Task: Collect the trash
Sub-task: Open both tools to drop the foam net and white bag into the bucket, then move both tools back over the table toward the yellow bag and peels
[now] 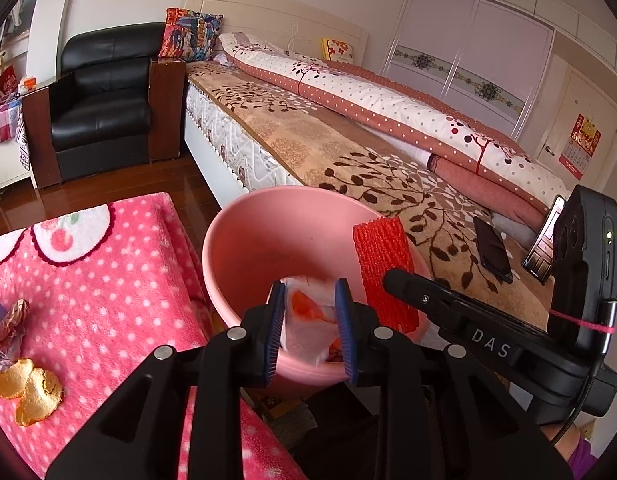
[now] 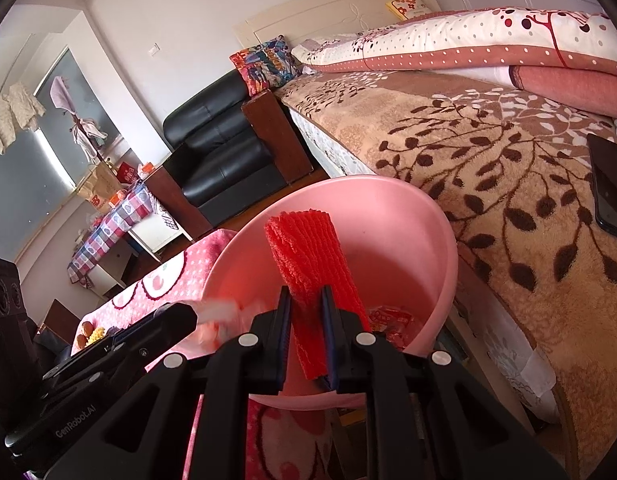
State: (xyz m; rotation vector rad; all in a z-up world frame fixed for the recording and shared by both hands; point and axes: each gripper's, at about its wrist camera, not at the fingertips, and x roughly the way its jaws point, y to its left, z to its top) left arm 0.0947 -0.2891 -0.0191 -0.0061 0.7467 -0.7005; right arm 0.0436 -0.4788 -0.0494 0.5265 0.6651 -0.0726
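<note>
A pink basin (image 1: 248, 240) (image 2: 408, 220) stands between the pink blanket and the bed. My left gripper (image 1: 309, 286) hangs over its near rim, jaws apart. A white wrapper with orange contents (image 1: 308, 320) sits loosely between the blue pads and looks blurred in the right wrist view (image 2: 220, 316). My right gripper (image 2: 306, 290) is shut on a red foam net sleeve (image 2: 304, 248) (image 1: 382, 264), which stands upright over the basin's right side. The two grippers are side by side. Red wrappers (image 2: 392, 320) lie in the basin's bottom.
Orange peels (image 1: 28, 388) and a foil wrapper (image 1: 12, 320) lie on the pink polka-dot blanket (image 1: 108, 280) at left. The bed (image 1: 348, 152) with a dark phone (image 1: 492, 252) runs along the right. A black armchair (image 1: 104, 108) stands behind, on wooden floor.
</note>
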